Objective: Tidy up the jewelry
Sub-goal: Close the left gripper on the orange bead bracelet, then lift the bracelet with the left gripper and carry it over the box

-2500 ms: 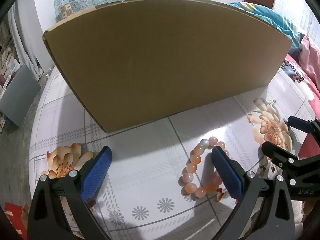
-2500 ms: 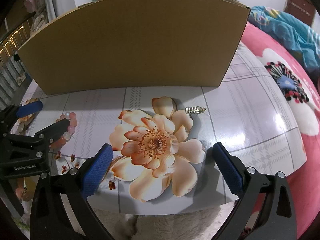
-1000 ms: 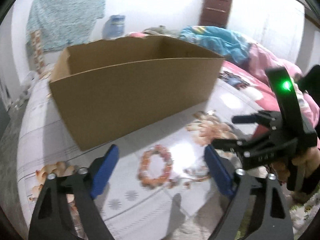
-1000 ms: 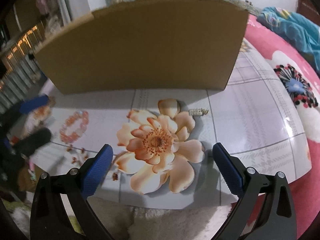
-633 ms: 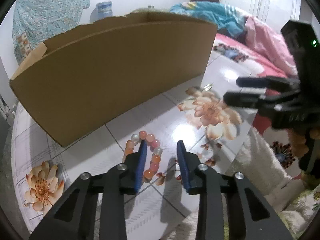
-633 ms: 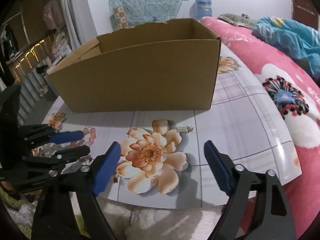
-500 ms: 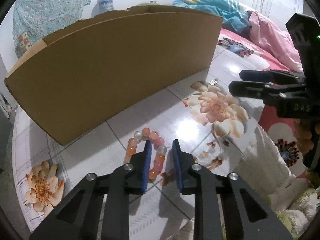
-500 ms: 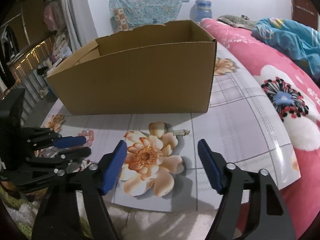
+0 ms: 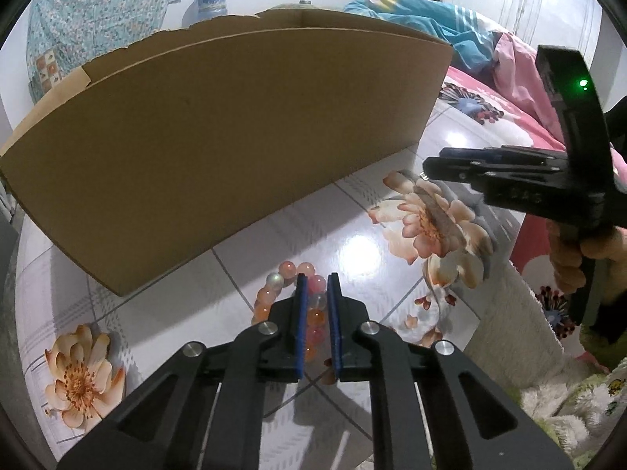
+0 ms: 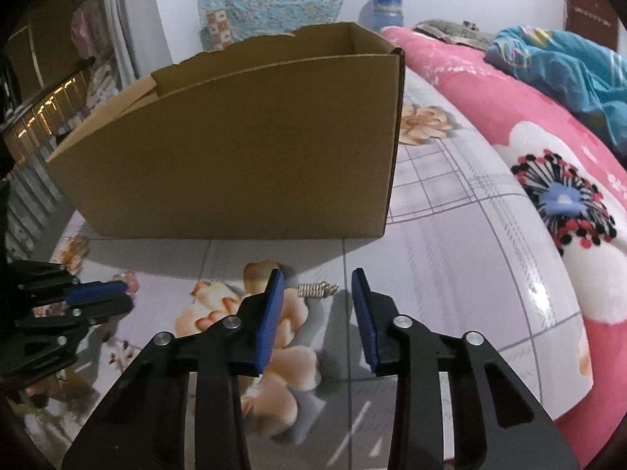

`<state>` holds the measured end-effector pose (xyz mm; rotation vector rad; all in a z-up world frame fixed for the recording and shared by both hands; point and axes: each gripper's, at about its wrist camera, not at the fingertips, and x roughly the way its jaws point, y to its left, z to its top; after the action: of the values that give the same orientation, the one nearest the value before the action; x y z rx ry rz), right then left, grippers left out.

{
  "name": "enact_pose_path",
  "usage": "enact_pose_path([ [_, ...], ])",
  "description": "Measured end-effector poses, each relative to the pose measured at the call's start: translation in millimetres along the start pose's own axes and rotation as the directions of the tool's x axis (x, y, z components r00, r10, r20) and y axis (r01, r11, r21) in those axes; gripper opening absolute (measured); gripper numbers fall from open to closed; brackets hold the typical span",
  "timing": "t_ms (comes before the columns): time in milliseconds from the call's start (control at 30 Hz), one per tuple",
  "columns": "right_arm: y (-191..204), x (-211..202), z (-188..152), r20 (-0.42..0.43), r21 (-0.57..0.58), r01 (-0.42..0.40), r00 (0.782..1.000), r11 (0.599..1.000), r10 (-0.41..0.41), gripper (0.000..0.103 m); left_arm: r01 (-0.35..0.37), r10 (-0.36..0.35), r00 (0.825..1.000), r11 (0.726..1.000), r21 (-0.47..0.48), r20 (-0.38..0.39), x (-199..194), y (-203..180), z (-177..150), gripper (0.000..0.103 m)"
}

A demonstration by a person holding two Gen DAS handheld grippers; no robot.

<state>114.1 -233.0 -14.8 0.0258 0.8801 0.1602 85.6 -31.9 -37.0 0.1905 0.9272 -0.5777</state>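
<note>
Bedroom, glossy flower-print table (image 10: 450, 235), open cardboard box (image 9: 235, 125) at its back.
Both grippers pitched down. Left gripper (image 9: 314, 286) jaws just closed, pinching bead bracelet (image 9: 292, 274) on the table. Right gripper (image 10: 317, 293) still partly apart after closing in, straddling silver earring (image 10: 315, 289), pads not touching.

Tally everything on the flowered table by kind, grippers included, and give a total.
Pink-and-orange glass-bead bracelet: 1
Small silver metal earring: 1
Open brown cardboard box: 1
Black two-finger grippers with blue pads, left gripper and right gripper: 2
Total: 5
</note>
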Motion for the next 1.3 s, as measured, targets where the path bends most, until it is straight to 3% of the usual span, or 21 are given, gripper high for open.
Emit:
enact_pose_path([
  [167,10.9,5.4,-2.9,0.015,-0.054,0.065,0.998,0.996,-0.064,0.024,0.004,-0.004,1.000,1.000,0.000,0.005,0.5,1.4,0.9,0.009],
  [200,11.4,5.3,-2.8,0.018,-0.053,0.067,0.998,0.996,-0.066,0.017,0.005,-0.005,1.000,1.000,0.001,0.006,1.0,1.0,1.4,0.009],
  [333,7.9,3.0,-1.8,0.020,-0.023,0.048,0.999,0.999,-0.048,0.015,0.007,-0.007,1.000,1.000,0.002,0.011,1.2,1.1,1.6,0.009],
  [367,7.1,2.2,-1.3,0.022,-0.018,0.046,0.999,0.999,-0.045,0.001,0.008,-0.008,1.000,1.000,0.002,0.012,1.3,1.1,1.6,0.009],
  [667,-2.9,-9.2,-4.1,0.025,0.044,0.011,1.000,0.999,-0.012,0.000,0.020,-0.019,0.999,1.000,-0.012,0.029,0.0,1.7,-0.3,0.009],
  [1000,-20.3,-48.8,0.3,0.106,0.127,-0.038,0.994,0.991,0.025,0.000,0.031,-0.030,0.997,0.999,-0.012,0.078,-14.6,-1.6,-1.8,0.009],
  [1300,-13.9,-79.5,12.1,0.180,0.117,-0.070,0.982,0.991,0.048,0.000,0.057,-0.056,0.987,0.998,-0.002,0.148,-41.6,-7.1,6.3,0.009],
])
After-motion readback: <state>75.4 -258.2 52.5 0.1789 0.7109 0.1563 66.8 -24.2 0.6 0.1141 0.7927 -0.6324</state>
